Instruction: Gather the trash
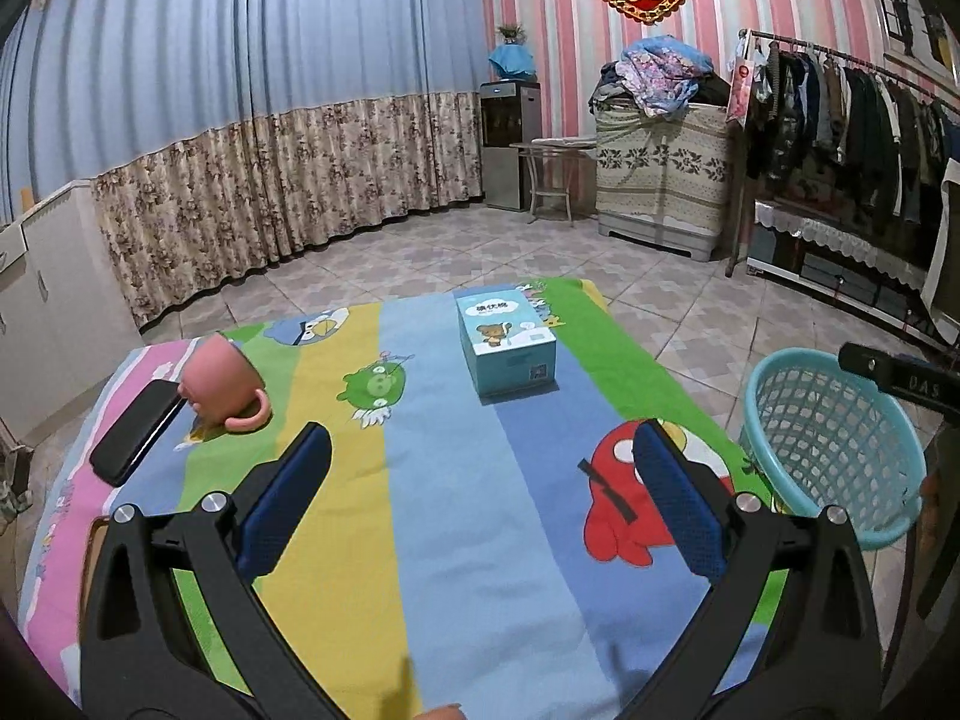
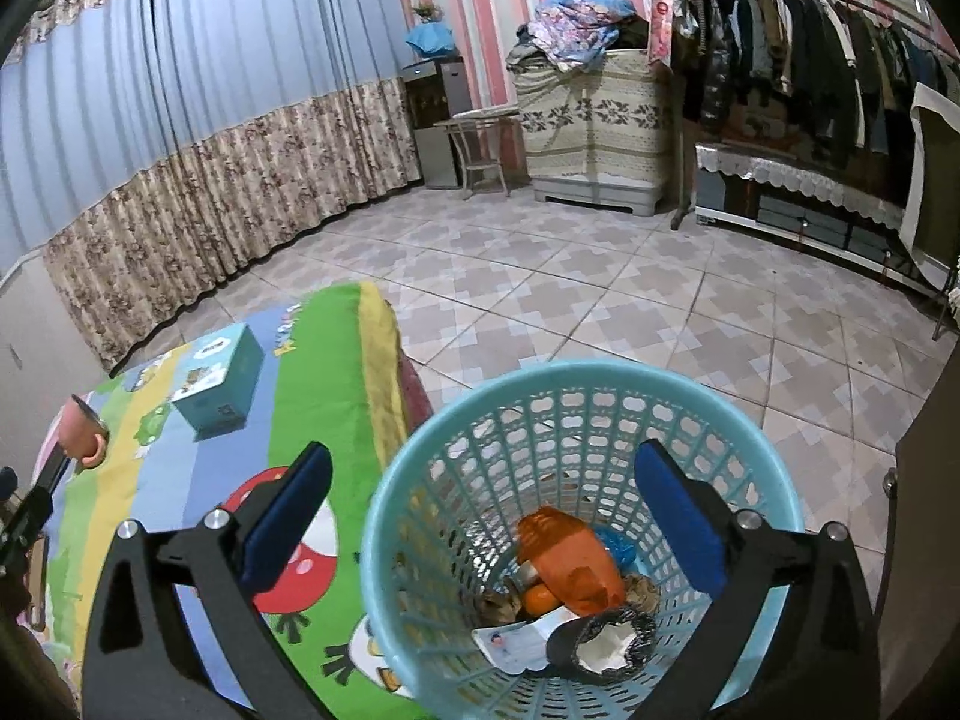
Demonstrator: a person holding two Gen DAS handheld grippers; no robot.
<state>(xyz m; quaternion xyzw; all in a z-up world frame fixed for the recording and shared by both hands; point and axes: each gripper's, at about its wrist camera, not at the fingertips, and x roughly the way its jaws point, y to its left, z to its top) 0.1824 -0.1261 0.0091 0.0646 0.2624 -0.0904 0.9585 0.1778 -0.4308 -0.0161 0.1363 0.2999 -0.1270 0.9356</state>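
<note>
Left wrist view: my left gripper (image 1: 480,498) hangs above the striped cartoon tablecloth (image 1: 444,516), fingers spread wide and holding nothing. On the cloth lie a blue tissue box (image 1: 507,342), a pink mug (image 1: 222,381) tipped on its side and, touching it, a black phone (image 1: 135,432). Right wrist view: my right gripper (image 2: 483,516), fingers likewise wide and empty, hovers over the light-blue mesh basket (image 2: 474,426) just beside the table edge. The trash sits in the basket's bottom: an orange wrapper (image 2: 570,558), a paper slip (image 2: 516,642) and a black roll (image 2: 600,642)
</note>
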